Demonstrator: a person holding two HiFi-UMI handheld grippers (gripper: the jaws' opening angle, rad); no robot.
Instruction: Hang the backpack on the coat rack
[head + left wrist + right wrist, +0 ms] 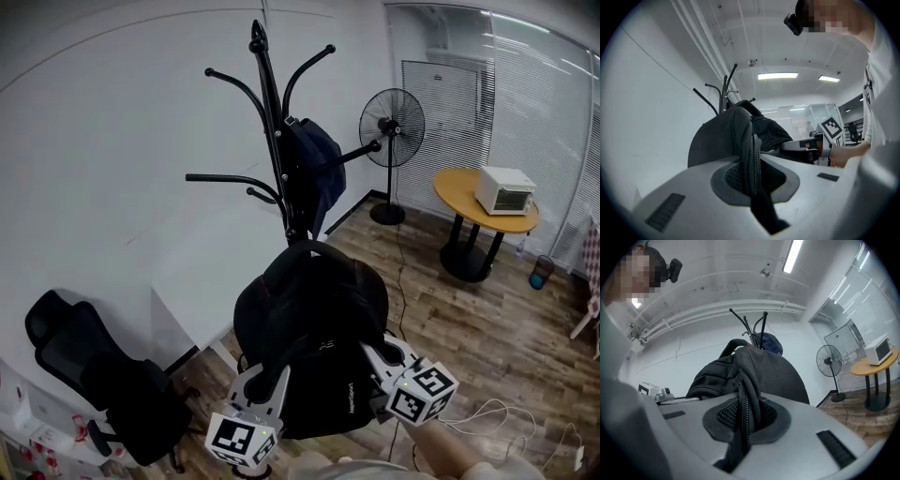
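A black backpack [309, 328] hangs in the air between my two grippers, just in front of the black coat rack [272, 122]. My left gripper [270, 380] is shut on the backpack's left side; in the left gripper view its jaws pinch a zippered black edge [754, 171]. My right gripper [377, 354] is shut on the right side, and a similar zippered edge [746, 413] sits clamped in its jaws. The backpack's top handle [309, 247] is below the rack's hooks. A dark blue bag [314, 164] hangs on one hook. The rack's prongs [752, 324] show above the backpack.
A white wall stands behind the rack. A black office chair [103, 375] is at the lower left. A standing fan [391, 117] and a round wooden table [464, 187] with a white oven [504, 189] are at the right. Cables [487, 412] lie on the wooden floor.
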